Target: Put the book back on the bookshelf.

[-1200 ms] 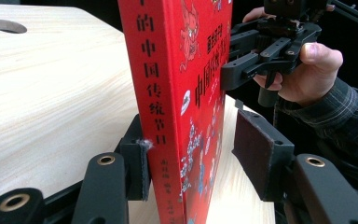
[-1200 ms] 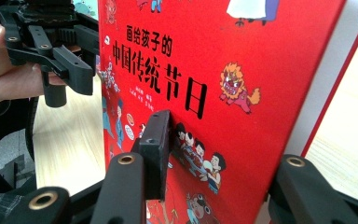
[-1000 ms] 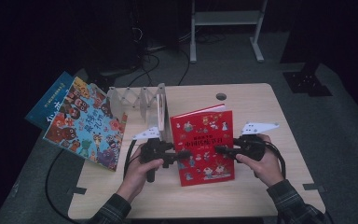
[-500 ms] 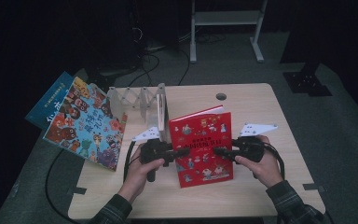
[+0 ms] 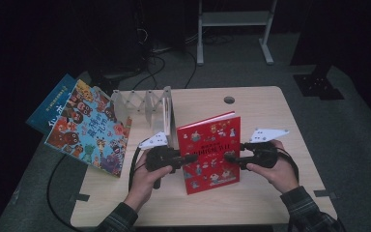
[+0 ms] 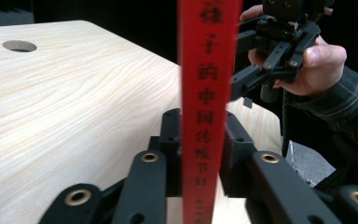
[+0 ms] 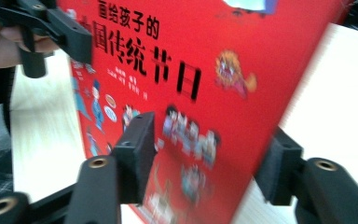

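Book (image 5: 210, 151) upright on table (image 5: 270, 104), rack (image 5: 145, 104) behind, left.

Black hand-held gripper (image 6: 200, 154) jaws (brass-ringed pivots), dark plaid sleeves (image 5: 309, 208).

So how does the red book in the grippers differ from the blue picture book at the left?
The red book stands raised off the table, gripped by the left gripper at its spine and the right gripper at its open edge. The blue picture book is untouched, tilted and overhanging the table's left edge. The red cover is mostly plain red; the blue cover is crowded with figures. Both are illustrated covers.
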